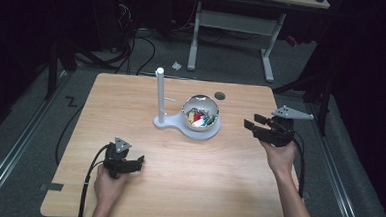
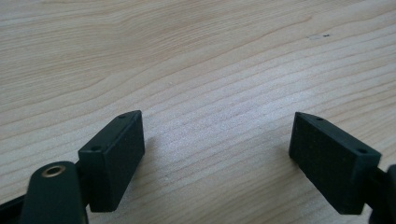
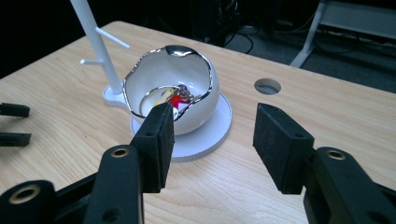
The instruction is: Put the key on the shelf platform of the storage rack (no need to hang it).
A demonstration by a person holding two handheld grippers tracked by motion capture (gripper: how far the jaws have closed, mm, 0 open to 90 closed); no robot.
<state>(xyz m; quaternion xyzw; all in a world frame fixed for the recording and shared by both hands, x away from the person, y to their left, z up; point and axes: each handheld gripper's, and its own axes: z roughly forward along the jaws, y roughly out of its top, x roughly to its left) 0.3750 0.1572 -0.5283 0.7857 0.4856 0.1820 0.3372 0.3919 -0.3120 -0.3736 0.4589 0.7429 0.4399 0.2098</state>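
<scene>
The small colourful trinkets [image 3: 175, 99] lie inside the glossy bowl [image 1: 200, 112] at mid-tabletop: light, loose, probably slippery (pinch one by an edge). Right gripper [image 3: 212, 140] and left gripper [image 2: 217, 156] fingers released.

A pale wooden counter [image 1: 187, 183] with a round hole [image 1: 219, 95] near its far edge carries a white stand [image 1: 160, 99] at centre, whose round base holds a shiny white bowl [image 1: 200, 111].

You see the table [image 1: 178, 153] lit evenly from above while the surrounding room stays dark; glare marks the bowl [image 3: 170, 88] rim, and close jaws look slightly soft.
</scene>
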